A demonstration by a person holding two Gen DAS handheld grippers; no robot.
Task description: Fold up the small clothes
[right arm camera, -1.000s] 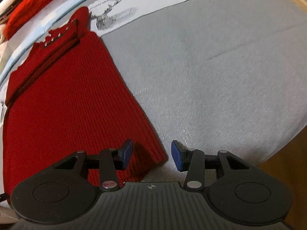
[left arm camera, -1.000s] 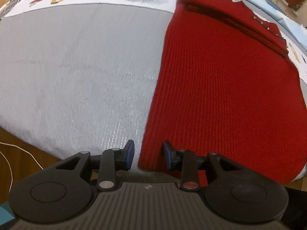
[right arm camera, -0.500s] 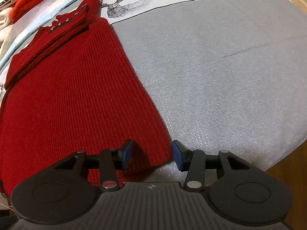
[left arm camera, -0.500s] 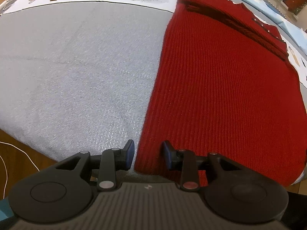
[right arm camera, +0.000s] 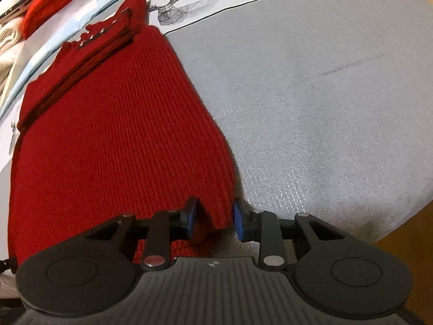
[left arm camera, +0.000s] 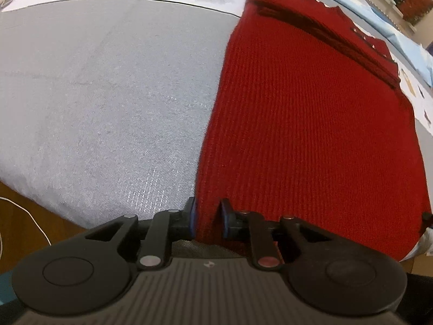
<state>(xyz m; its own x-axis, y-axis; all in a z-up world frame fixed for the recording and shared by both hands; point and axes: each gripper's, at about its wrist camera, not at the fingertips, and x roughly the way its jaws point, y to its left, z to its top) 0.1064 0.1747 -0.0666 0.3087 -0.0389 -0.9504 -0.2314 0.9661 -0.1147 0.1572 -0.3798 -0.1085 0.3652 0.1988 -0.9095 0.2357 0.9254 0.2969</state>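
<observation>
Left gripper (left arm camera: pixel 207 218) and right gripper (right arm camera: pixel 213 218), jaws just closed inward, each pinch a near corner of the red knitted garment (left arm camera: pixel 311 124), which lies flat on the grey cloth-covered surface (left arm camera: pixel 108 94), its far end reaching a white printed cloth (right arm camera: pixel 189 5).

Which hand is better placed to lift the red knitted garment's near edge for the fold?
Neither alone. Left gripper and right gripper each have a near corner of the red knitted garment between jaws that just closed further.
</observation>
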